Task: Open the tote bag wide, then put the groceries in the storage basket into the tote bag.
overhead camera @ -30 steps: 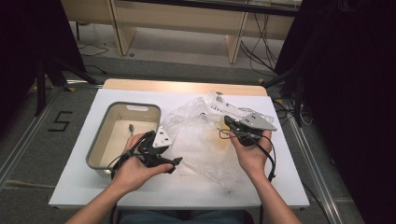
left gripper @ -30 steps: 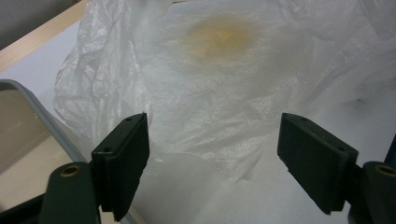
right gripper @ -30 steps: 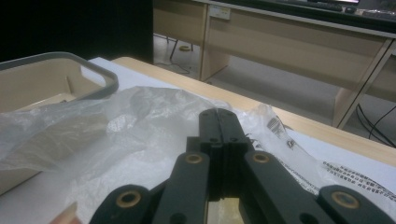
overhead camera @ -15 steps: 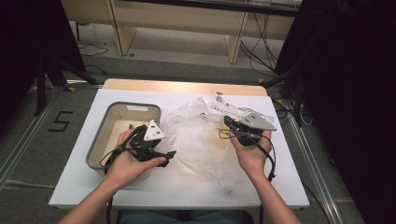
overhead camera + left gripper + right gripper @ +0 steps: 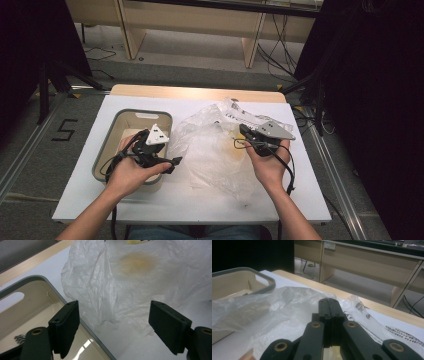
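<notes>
High view: fixed overhead, faces forward-down over worktop (image 5: pixel 200 205). Tool views: close, low along own jaws. All share plastic bag (image 5: pixel 210 150) (image 5: pixel 140 282) (image 5: pixel 274 307), bin (image 5: pixel 107 155) (image 5: pixel 27 285) (image 5: pixel 244 272).

Black left gripper (image 5: pixel 172 163) — grey three-cornered plate; black right gripper (image 5: pixel 243 131) — trailing cable.

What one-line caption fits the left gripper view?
Open left gripper faces a crumpled clear plastic bag beside the beige bin on the white table.
</notes>
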The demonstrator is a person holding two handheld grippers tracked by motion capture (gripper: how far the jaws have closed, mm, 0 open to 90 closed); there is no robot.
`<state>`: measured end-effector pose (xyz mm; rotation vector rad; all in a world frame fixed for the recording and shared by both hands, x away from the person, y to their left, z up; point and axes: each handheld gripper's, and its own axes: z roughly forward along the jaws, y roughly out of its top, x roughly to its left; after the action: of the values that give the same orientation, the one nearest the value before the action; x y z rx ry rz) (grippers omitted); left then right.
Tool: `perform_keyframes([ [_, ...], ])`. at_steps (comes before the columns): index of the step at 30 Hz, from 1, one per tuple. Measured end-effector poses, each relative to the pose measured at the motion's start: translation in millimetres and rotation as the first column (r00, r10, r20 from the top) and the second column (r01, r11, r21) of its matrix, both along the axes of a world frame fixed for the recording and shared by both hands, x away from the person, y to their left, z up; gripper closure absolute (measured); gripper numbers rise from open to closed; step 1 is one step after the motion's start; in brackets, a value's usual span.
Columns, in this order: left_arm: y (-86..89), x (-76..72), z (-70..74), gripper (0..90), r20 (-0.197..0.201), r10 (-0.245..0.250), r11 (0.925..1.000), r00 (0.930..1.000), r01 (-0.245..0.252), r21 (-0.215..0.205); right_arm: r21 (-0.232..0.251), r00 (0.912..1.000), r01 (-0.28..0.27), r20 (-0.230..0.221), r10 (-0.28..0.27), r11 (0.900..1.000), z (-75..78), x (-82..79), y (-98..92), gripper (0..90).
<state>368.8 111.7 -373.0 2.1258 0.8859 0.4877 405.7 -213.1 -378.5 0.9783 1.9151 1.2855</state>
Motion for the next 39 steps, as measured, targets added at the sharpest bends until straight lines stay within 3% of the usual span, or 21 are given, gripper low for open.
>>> perform_keyframes([
  [25, 17.7, 10.7, 3.0, 24.7, -0.007, 0.047, 0.9987, 0.9989, -0.047, -0.017, 0.007, 0.9999, 0.011, -0.005, -0.011, 1.0, 0.3, -0.7, -4.2, 90.0],
  [35, 30.7, 17.9, 3.6, 25.3, -0.017, 0.089, 0.9956, 0.9958, -0.09, -0.026, 0.005, 1.0, 0.008, 0.0, -0.008, 1.0, 0.6, -1.7, -3.8, 90.0],
  [39, 37.2, 22.2, 2.1, 25.9, -0.038, 0.136, 0.9904, 0.99, -0.137, -0.018, 0.011, 0.9998, 0.008, 0.015, -0.008, 1.0, 1.6, -2.9, -4.4, 90.0],
])
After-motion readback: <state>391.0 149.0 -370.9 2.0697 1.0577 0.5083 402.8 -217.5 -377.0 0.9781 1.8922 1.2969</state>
